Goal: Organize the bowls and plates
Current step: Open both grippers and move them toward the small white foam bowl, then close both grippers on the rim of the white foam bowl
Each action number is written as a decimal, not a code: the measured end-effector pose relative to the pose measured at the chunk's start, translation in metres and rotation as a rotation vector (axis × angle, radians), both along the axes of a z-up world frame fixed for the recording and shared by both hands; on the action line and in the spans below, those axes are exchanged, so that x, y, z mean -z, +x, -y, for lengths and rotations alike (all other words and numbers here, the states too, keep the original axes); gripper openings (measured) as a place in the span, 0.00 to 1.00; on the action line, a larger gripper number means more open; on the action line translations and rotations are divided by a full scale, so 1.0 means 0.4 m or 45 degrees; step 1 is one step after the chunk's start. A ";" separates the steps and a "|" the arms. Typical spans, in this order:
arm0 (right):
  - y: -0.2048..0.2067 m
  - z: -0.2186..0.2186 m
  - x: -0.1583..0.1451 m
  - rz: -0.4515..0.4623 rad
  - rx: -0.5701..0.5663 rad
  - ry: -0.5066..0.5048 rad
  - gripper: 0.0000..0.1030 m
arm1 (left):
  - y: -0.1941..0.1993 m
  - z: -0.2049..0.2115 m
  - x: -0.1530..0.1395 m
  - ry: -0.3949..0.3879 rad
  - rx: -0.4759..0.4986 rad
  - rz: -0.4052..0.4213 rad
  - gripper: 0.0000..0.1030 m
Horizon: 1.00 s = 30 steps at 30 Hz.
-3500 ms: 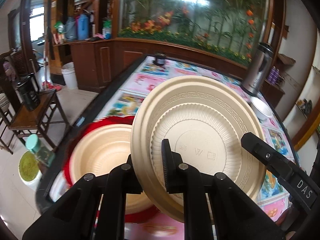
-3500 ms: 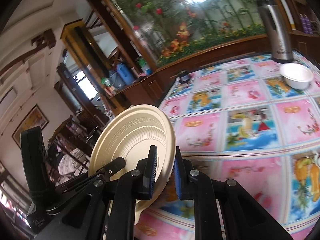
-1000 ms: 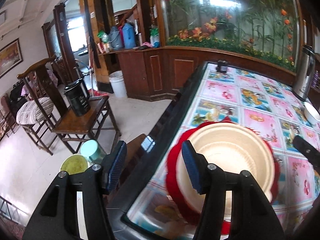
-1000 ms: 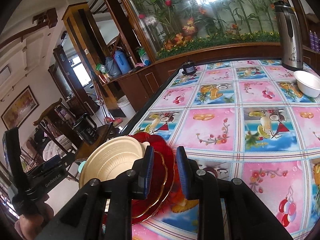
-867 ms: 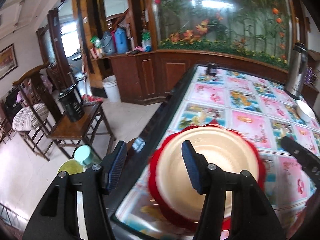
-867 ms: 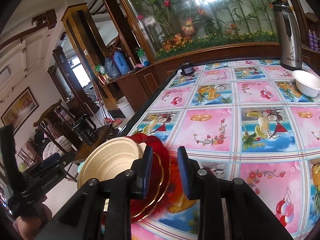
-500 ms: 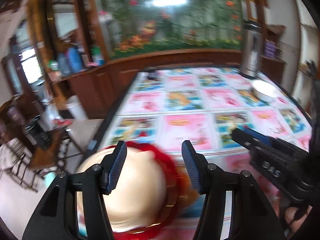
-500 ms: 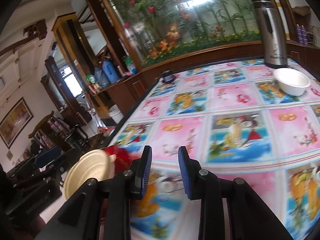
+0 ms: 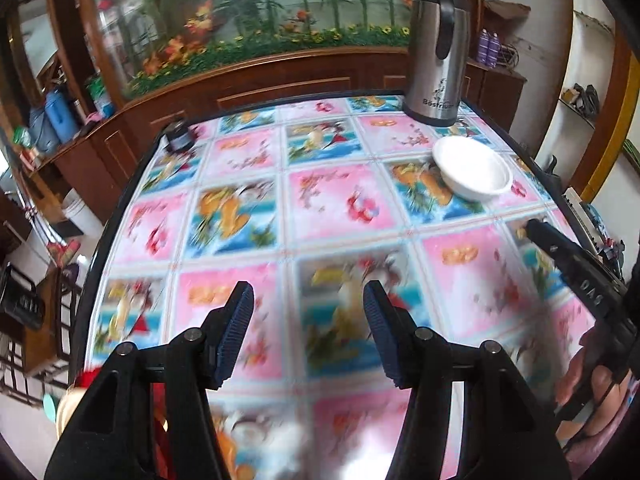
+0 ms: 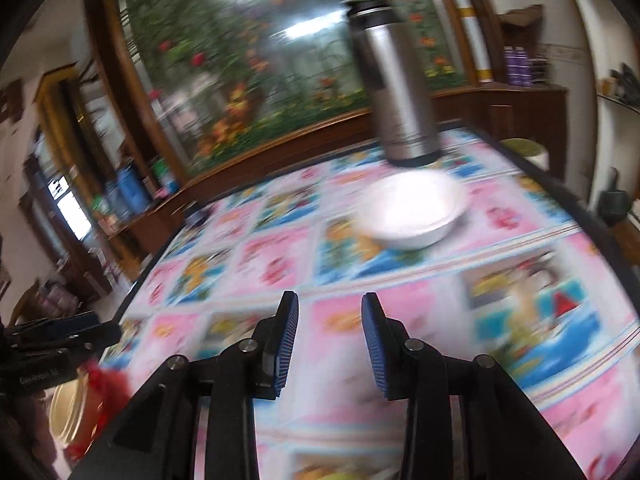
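A white bowl (image 9: pixel 472 168) sits on the patterned tablecloth at the far right, just in front of a steel thermos (image 9: pixel 436 52); it also shows blurred in the right wrist view (image 10: pixel 412 212). My left gripper (image 9: pixel 308 328) is open and empty above the table's middle. My right gripper (image 10: pixel 330 340) is open and empty, pointing toward the white bowl. The stack of beige plates on red plates (image 10: pixel 84 408) lies at the lower left edge; only a sliver of it shows in the left wrist view (image 9: pixel 76 396).
A small dark jar (image 9: pixel 179 138) stands at the table's far left corner. The right gripper's body (image 9: pixel 580 276) reaches in from the right. The table's left edge (image 9: pixel 104 248) drops to the floor, with a wooden chair (image 9: pixel 44 320) beside it.
Both grippers have swung right, away from the plate stack, toward the white bowl and thermos. The right gripper's jaws have opened wider. The stack has slid to the frames' lower left.
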State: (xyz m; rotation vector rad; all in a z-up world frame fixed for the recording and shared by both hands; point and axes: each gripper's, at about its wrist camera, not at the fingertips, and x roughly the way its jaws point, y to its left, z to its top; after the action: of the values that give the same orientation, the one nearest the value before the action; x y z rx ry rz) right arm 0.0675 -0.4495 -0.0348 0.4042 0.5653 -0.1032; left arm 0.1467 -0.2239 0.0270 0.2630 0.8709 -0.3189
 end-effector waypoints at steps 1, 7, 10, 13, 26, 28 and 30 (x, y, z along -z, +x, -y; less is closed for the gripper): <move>0.003 0.026 0.000 0.006 0.024 0.008 0.34 | 0.017 0.022 -0.004 -0.009 0.005 -0.014 0.54; 0.029 0.188 -0.015 0.092 0.198 0.090 0.34 | 0.118 0.147 0.002 -0.038 0.017 -0.102 0.54; 0.073 0.257 -0.008 0.089 0.248 0.185 0.34 | 0.149 0.209 -0.006 0.009 0.028 -0.063 0.54; 0.131 0.328 0.023 0.019 0.290 0.333 0.34 | 0.194 0.276 -0.002 -0.022 0.047 -0.120 0.54; 0.231 0.441 0.156 -0.044 0.226 0.758 0.42 | 0.332 0.458 0.110 -0.137 -0.079 -0.201 0.54; 0.230 0.440 0.149 -0.020 0.218 0.773 0.47 | 0.330 0.473 0.133 -0.139 -0.082 -0.192 0.54; 0.234 0.439 0.148 -0.020 0.218 0.772 0.47 | 0.327 0.476 0.154 -0.135 -0.113 -0.172 0.54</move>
State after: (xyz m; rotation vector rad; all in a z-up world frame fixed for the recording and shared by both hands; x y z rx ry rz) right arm 0.1609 -0.6250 -0.0938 1.0426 0.5711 -0.0977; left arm 0.2775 -0.4141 -0.0344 0.1048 0.9923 -0.3020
